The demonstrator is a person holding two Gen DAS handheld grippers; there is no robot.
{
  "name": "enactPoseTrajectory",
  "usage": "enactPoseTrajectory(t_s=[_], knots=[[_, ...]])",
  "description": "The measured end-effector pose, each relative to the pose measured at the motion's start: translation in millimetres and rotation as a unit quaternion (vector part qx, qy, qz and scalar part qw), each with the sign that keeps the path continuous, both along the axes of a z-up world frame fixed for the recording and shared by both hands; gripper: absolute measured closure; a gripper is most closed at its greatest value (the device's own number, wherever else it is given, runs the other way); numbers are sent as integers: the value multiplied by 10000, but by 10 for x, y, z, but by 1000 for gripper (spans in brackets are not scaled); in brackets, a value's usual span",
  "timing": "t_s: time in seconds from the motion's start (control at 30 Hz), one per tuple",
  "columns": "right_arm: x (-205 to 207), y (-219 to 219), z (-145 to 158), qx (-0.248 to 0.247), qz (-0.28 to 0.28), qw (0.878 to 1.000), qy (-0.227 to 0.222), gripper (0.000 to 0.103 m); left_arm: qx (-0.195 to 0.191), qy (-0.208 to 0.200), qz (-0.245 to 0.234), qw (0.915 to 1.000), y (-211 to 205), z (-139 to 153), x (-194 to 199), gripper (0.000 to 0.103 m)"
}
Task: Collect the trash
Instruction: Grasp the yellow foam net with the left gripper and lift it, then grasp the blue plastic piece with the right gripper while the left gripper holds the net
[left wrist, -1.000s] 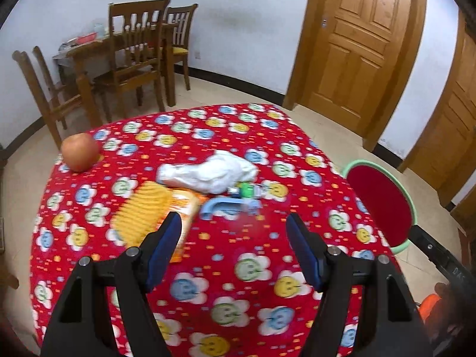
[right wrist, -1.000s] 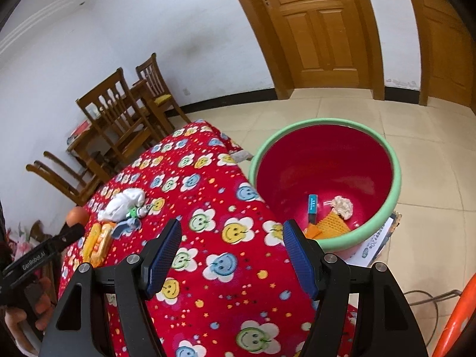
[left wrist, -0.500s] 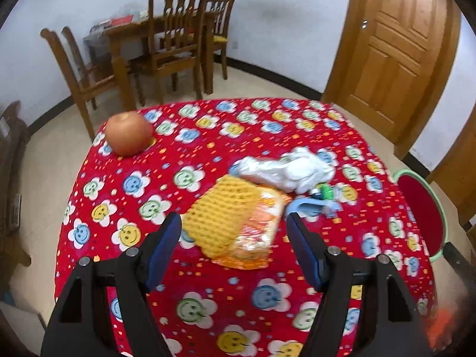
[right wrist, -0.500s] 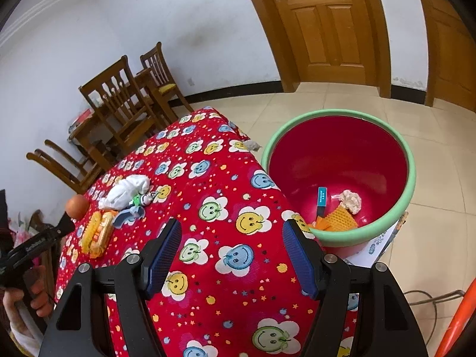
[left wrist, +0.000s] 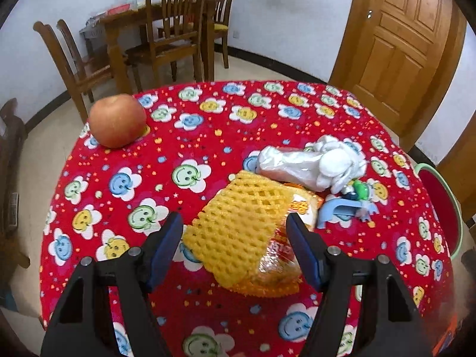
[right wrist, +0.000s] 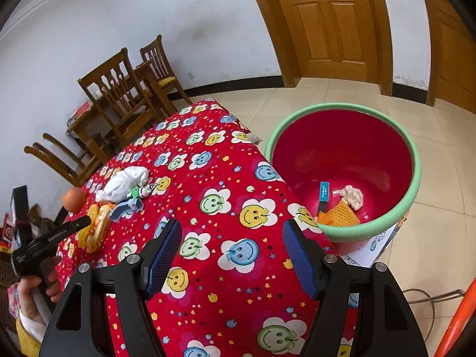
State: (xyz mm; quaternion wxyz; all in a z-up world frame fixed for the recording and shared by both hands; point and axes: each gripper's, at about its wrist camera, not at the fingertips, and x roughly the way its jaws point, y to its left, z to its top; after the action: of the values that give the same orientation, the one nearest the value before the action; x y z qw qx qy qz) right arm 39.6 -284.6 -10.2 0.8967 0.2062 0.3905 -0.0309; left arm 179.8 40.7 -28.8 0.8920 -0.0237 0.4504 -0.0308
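Note:
A yellow foam net (left wrist: 238, 223) lies on an orange snack wrapper (left wrist: 285, 255) on the red smiley tablecloth (left wrist: 178, 154). Behind them lie a crumpled white bag (left wrist: 315, 163) and a blue plastic piece (left wrist: 342, 208) with a small green item. My left gripper (left wrist: 235, 241) is open, with its jaws on either side of the foam net, just above it. My right gripper (right wrist: 232, 250) is open and empty over the table's corner, beside the red bin with a green rim (right wrist: 416, 178) that holds some trash (right wrist: 342, 208). The pile (right wrist: 119, 196) also shows in the right wrist view.
An apple (left wrist: 117, 120) sits at the table's far left. Wooden chairs and a table (left wrist: 166, 29) stand by the back wall. Wooden doors (left wrist: 398, 38) are at the right. The bin's rim (left wrist: 455, 223) sits off the table's right edge.
My left gripper has moved left and down toward the foam net and wrapper, which now lie between its jaws. My right gripper has shifted slightly along the table and stays open.

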Motion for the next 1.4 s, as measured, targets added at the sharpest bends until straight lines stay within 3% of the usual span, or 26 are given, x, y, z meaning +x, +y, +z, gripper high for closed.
enactPoseTrajectory(t_s=[0.23, 0.33, 0.57, 0.93, 1.2, 1.4], knots=[[29, 47, -29, -41, 31, 10000, 76, 31, -258, 96, 192, 9994, 136, -101, 74, 39], [51, 96, -42, -68, 82, 9999, 111, 31, -290, 134, 137, 9994, 162, -121, 70, 59], [141, 293, -57, -247, 297, 9990, 212, 31, -501, -21, 219, 9985, 290, -144, 32, 84], [522, 838, -26, -537, 903, 9940, 306, 31, -972, -592, 47, 9935, 437, 50, -180, 86], [942, 1255, -167, -642, 1326, 9879, 476, 31, -1215, -641, 232, 9903, 623, 70, -194, 86], [1172, 1385, -314, -696, 1282, 9874, 610, 32, -1116, -698, 217, 9911, 579, 71, -222, 86]])
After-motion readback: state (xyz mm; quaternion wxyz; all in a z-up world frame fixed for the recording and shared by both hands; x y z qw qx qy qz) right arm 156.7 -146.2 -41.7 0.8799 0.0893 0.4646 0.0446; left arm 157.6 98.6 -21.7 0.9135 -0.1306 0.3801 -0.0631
